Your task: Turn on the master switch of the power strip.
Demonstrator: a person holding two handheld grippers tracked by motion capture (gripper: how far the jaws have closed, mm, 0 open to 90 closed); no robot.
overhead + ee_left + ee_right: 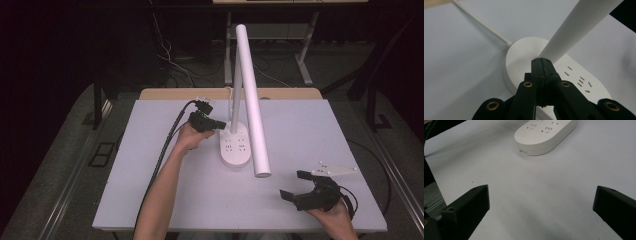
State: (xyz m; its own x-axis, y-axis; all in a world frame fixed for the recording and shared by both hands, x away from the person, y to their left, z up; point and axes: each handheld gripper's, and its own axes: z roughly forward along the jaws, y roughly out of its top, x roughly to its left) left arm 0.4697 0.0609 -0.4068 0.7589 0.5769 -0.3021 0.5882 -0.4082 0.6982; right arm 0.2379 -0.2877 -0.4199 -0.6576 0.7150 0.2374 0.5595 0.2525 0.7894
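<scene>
A white desk lamp stands mid-table on an oval base (236,147) with socket slots in its top. Its thin stem (236,85) rises from the far end of the base, and the long tube head (252,100) slants down toward me. My left gripper (219,125) is shut with nothing between its jaws. In the left gripper view its joined tips (541,60) rest on the base (521,52) at the foot of the stem (579,27). My right gripper (291,184) is open over bare table at the near right, well short of the base (544,135).
The lamp's white cord (481,23) runs from the base toward the far wooden edge (165,93) of the white table (150,175). The left gripper's black cable (162,150) trails down the left side. Table legs and loose cables lie on the dark floor beyond.
</scene>
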